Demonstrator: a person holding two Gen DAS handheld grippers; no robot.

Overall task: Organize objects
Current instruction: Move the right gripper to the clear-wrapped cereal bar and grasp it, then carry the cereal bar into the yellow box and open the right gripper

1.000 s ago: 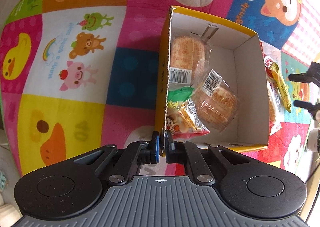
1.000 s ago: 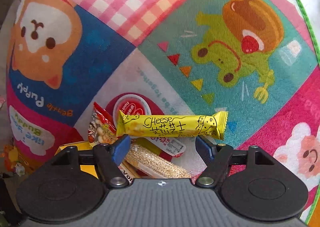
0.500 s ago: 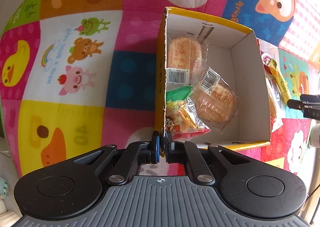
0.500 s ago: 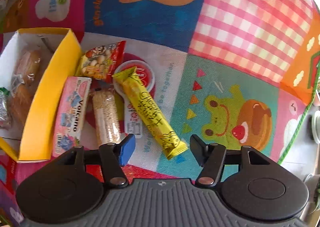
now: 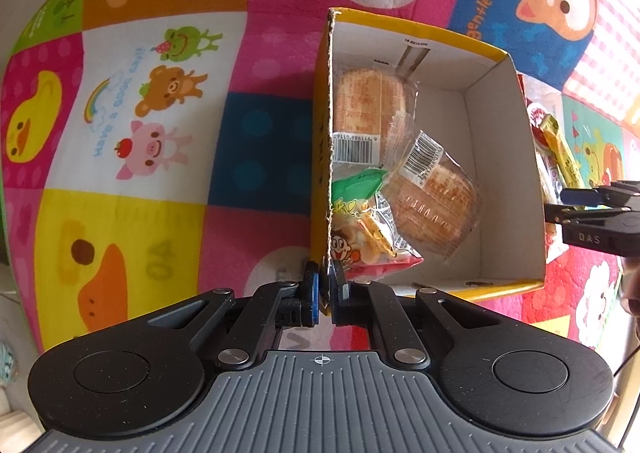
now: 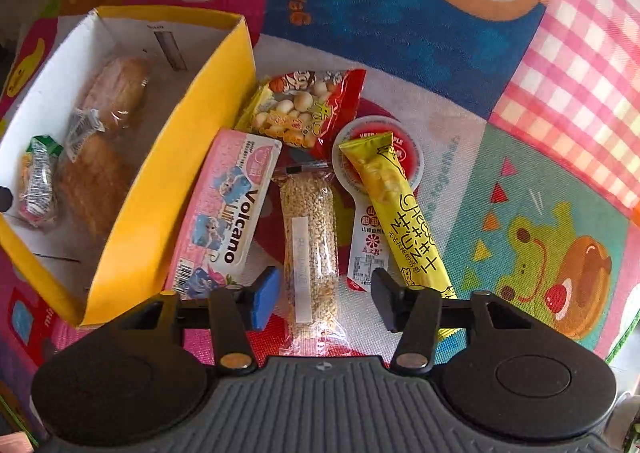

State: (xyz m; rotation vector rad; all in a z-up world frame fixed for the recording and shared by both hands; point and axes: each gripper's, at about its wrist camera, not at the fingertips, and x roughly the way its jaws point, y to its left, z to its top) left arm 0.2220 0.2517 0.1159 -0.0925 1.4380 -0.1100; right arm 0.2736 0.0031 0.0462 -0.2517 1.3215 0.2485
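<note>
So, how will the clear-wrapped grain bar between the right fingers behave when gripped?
The grain bar looks pressed and stiff, so it should lift without sagging. Its glossy wrap may slip or crinkle as the right gripper's jaws close. Pressed grains could crumble if squeezed hard.

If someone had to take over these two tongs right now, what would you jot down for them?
Left tongs: shut on the near corner of the yellow box, steadying it.
Right tongs: closing around the grain bar, pads not yet touching it.
Done: two wrapped cakes and a small snack bag are in the box.
Left on the mat beside the box: the grain bar, pink Volcano pack, red snack bag, cheese stick, spoon-shaped pack.
</note>
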